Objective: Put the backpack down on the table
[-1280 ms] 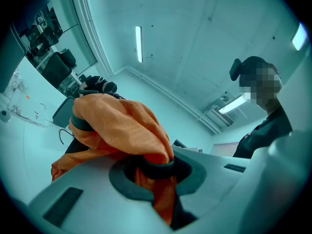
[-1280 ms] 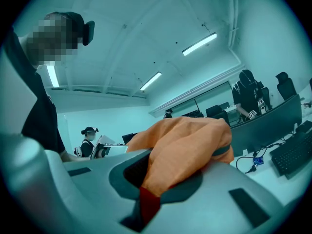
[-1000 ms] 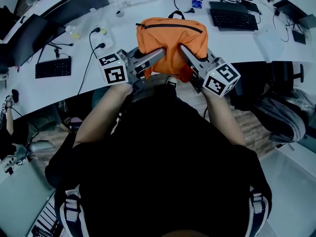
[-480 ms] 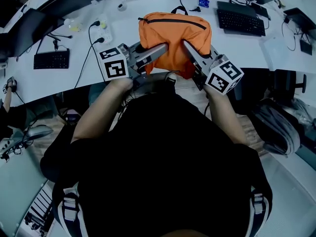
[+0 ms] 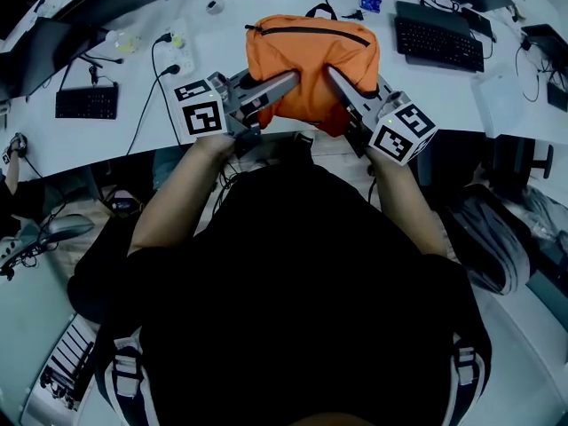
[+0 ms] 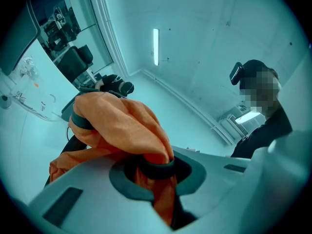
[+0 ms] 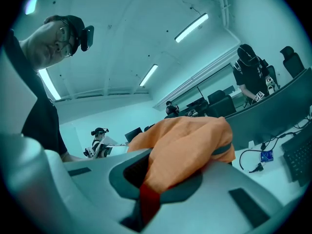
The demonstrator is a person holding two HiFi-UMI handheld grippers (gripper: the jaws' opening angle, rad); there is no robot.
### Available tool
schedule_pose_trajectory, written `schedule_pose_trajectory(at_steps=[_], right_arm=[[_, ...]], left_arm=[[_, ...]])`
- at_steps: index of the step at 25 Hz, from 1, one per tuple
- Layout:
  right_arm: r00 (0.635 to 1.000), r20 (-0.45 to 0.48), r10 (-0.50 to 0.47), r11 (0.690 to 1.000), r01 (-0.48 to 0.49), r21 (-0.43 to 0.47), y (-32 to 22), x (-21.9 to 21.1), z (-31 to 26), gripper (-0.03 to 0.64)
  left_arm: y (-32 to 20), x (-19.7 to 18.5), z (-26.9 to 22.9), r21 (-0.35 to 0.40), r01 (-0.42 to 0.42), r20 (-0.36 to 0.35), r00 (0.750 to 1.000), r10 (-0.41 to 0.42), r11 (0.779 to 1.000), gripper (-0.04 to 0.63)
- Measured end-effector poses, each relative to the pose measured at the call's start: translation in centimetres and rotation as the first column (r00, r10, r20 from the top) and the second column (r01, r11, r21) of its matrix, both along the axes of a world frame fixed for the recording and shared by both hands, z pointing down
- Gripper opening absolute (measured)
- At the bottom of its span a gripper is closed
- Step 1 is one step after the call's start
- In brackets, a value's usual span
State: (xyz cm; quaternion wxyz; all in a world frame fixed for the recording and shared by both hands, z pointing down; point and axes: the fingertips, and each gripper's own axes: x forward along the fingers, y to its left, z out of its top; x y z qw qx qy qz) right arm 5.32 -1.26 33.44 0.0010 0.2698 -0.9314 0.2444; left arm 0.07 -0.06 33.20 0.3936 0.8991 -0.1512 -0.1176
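The orange backpack [image 5: 311,60] with a black zip is over the near edge of the white table [image 5: 222,60], held from both sides. My left gripper [image 5: 289,82] is shut on the fabric of its left side, and my right gripper [image 5: 335,74] is shut on its right side. In the left gripper view, bunched orange fabric [image 6: 119,123] runs down between the shut jaws of the left gripper [image 6: 157,172]. Seen from the right gripper view, the orange cloth [image 7: 190,143] and a red strip are pinched in the right gripper [image 7: 146,191]. Whether the bag's bottom touches the table I cannot tell.
A black keyboard [image 5: 86,102] lies at the table's left and another keyboard [image 5: 441,37] at the right behind the bag. A power strip [image 5: 172,50] with cables is left of the bag. A grey bag [image 5: 493,238] lies on the floor at right. Other people stand in the room.
Both grippers have carried the backpack forward, farther over the table, and slightly lower. Both grips are unchanged.
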Motion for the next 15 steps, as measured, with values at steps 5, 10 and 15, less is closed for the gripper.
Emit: schedule_pose_trajectory(at_steps=[5,10,15], right_arm=[[1.000,0.009,-0.019,1.000,0.019,-0.018,-2.1,0.7,0.8,0.035],[0.998,0.018,-0.052,0.998,0.052,-0.019,-2.4,0.5,1.1,0.035],[0.997,0.031,-0.070,0.997,0.071,-0.043,-4.6,1.9,1.5,0.035]], left_arm=[[-2.0,0.6,0.7,-0.022,0.019,-0.003,1.000,-0.019,1.000,0.069],[-2.3,0.5,1.2,-0.037,0.035,-0.012,0.999,-0.035,0.999,0.069],[-4.4,1.7,1.5,-0.055,0.065,-0.006,0.998,-0.065,0.996,0.069]])
